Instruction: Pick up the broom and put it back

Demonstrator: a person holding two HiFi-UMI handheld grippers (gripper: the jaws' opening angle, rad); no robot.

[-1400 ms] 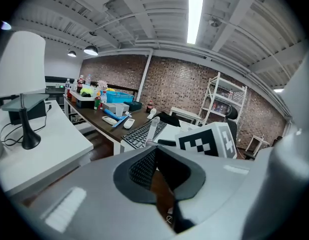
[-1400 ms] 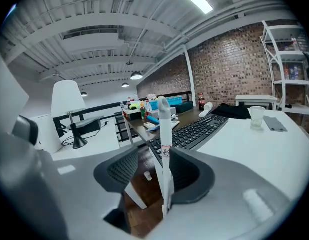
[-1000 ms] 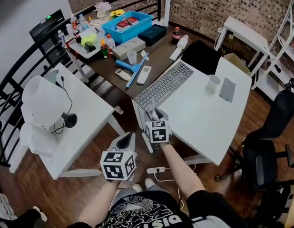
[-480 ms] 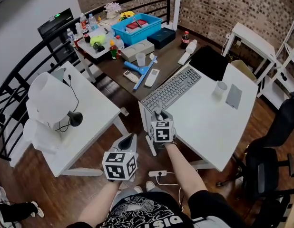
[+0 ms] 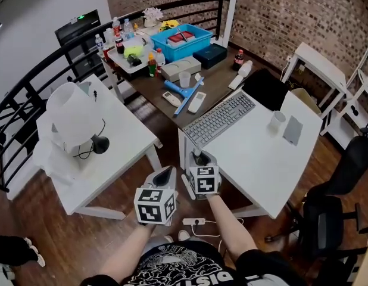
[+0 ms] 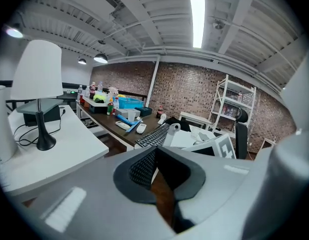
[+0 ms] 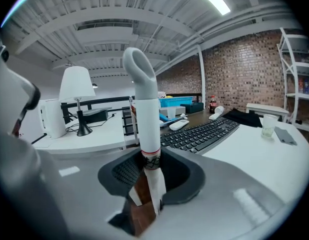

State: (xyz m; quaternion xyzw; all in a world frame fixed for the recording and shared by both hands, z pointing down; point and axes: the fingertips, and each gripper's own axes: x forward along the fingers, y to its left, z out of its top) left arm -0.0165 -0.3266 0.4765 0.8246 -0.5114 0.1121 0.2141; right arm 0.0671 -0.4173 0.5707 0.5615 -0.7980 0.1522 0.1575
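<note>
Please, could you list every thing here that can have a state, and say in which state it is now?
broom handle: upright, clamped between jaws.
right hand-held gripper: shut on the broom handle.
left hand-held gripper: shut, nothing between its jaws.
lamp: standing upright.
cup: standing upright.
blue crate: open on top, things inside.
keyboard: lying flat.

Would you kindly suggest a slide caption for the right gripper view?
Right gripper shut on the white broom handle, keyboard and lamp behind.
</note>
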